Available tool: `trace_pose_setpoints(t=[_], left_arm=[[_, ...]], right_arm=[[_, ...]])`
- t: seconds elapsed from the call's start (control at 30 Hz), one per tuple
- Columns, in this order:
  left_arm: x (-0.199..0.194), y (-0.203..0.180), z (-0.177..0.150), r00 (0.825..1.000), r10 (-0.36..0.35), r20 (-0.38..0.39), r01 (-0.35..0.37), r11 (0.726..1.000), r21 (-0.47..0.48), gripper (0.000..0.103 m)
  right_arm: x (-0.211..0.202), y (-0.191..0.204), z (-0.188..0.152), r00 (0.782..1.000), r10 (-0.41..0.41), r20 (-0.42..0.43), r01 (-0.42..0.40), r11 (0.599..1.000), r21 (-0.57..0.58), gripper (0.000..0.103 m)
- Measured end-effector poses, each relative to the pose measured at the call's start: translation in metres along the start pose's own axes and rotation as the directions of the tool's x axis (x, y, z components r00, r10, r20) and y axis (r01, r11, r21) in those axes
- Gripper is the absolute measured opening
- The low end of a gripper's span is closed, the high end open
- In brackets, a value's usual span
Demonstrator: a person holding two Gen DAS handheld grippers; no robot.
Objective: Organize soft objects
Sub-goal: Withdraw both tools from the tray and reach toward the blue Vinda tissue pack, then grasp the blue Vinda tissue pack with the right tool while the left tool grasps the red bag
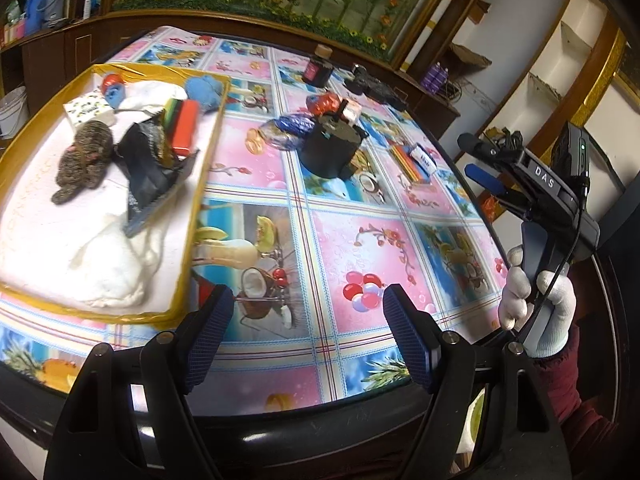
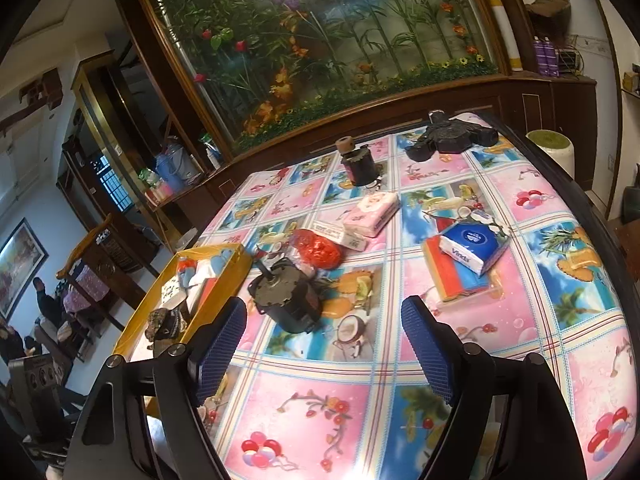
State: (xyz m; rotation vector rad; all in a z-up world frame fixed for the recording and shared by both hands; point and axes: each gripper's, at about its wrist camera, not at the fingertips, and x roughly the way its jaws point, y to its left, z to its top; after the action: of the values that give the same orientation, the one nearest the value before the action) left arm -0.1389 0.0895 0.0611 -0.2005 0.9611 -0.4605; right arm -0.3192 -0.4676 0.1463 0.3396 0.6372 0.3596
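A yellow-rimmed tray [image 1: 200, 184] at the left of the table holds soft things: a brown knitted toy [image 1: 82, 160], white cloth [image 1: 116, 276], a blue plush [image 1: 204, 90], a red-capped blue doll [image 1: 113, 88] and a tissue pack [image 1: 86, 109]. The tray also shows in the right wrist view [image 2: 236, 276]. My left gripper [image 1: 308, 340] is open and empty above the table's front edge. My right gripper [image 2: 324, 352] is open and empty; it shows in the left wrist view [image 1: 476, 158] off the table's right side. A blue-white tissue pack [image 2: 472, 248] on a striped sponge [image 2: 452, 280] and a pink tissue pack [image 2: 372, 212] lie on the table.
A black motor [image 2: 288, 300] stands mid-table beside a red foil wrapper [image 2: 320, 252] and a blue foil bag [image 1: 288, 128]. A dark jar [image 2: 360, 164] and a black device [image 2: 452, 138] sit at the far edge. A black object [image 1: 150, 164] lies in the tray.
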Motion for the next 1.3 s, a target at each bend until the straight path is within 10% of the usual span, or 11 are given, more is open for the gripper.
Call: trace_pose_setpoints(t=[0.77,0.97,1.13,1.3], left_arm=[[0.117,-0.06,0.048,0.989,0.019,-0.148,0.001,0.991,0.13,0.078],[0.128,-0.064,0.054,0.992,0.061,-0.113,-0.042,0.986,0.16,0.085],[0.126,-0.053,0.056,0.995,-0.047,-0.092,0.054,0.996,0.073,0.103],[0.135,-0.081,0.041,0.991,0.102,-0.092,-0.073,0.959,0.275,0.103]], right_arm=[[0.055,-0.021,0.085,0.988,-0.04,0.149,0.046,0.998,-0.037,0.084],[0.08,-0.05,0.086,0.992,-0.063,0.106,0.064,0.998,-0.008,0.084],[0.089,-0.071,0.09,0.988,-0.116,0.099,0.113,0.993,0.03,0.084],[0.09,-0.088,0.093,0.991,-0.112,0.073,0.104,0.99,0.098,0.085]])
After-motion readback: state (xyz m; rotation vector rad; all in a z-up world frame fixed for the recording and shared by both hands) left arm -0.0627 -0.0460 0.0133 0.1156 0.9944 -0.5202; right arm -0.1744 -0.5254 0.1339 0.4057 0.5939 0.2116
